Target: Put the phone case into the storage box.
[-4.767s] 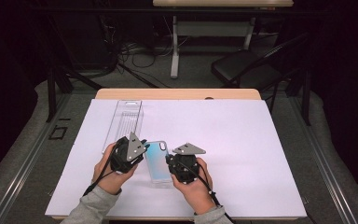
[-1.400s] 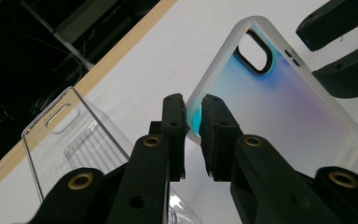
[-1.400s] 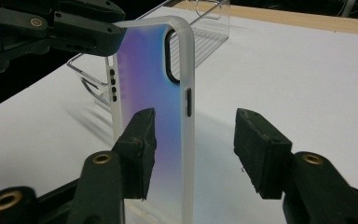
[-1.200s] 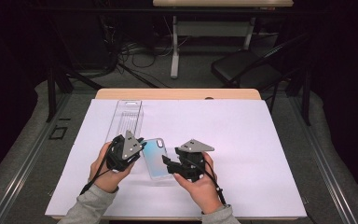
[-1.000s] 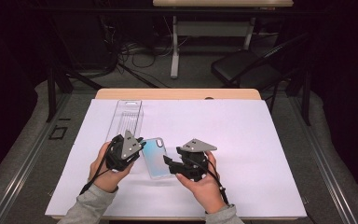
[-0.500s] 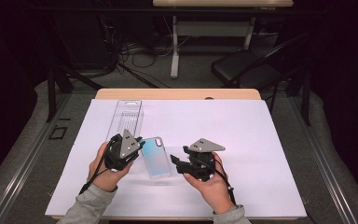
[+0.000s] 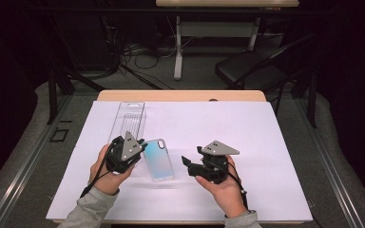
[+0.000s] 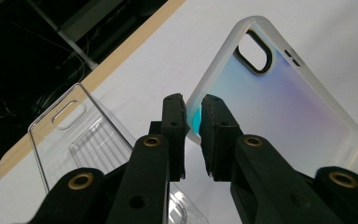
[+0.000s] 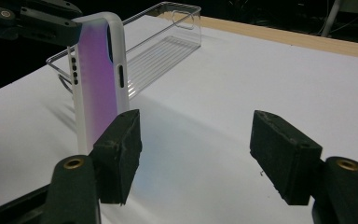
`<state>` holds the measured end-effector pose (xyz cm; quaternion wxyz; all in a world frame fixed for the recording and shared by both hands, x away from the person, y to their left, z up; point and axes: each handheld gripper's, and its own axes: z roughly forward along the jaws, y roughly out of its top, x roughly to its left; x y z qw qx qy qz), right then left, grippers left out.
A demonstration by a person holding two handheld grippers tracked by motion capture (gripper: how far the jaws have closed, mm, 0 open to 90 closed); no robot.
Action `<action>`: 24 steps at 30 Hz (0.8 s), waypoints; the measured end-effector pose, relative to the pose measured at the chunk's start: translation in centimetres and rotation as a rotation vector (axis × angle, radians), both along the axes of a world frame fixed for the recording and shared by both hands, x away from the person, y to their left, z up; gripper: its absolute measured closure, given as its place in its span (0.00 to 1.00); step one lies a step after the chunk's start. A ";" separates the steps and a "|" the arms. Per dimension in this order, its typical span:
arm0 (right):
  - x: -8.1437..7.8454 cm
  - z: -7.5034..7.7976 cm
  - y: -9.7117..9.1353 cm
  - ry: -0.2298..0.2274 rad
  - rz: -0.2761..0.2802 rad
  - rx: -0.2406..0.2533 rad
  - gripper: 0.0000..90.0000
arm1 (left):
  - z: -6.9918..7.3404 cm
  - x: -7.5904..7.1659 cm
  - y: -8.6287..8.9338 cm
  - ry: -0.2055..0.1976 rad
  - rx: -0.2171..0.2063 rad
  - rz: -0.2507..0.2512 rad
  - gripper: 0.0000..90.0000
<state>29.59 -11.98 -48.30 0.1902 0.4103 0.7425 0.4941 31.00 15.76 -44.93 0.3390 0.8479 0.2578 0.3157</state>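
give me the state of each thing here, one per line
phone case: empty, lifted off the sheet, held by one edge
clear plastic package: open and empty, flat on the white sheet
left gripper: shut on the phone case
right gripper: open, jaws just widened, nothing between them

Grey sleeves (image 7: 91,213) are covering both forearms; black tongs (image 7: 123,154) are showing brass-coloured screws, grey triangular plates (image 7: 220,148), trailing black cables.

Iridescent blue-violet phone case (image 7: 158,159), frosted rim, tilted above the white tabletop
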 end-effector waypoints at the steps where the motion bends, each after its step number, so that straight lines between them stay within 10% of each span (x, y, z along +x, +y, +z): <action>1: 0.0 0.0 -0.1 -0.006 0.001 -0.002 0.36 | 0.0 0.0 0.0 -0.001 0.002 0.001 0.90; 24: 0.7 -1.3 -2.7 0.027 -0.058 -0.019 0.26 | 0.0 0.1 0.2 -0.004 0.006 0.004 0.90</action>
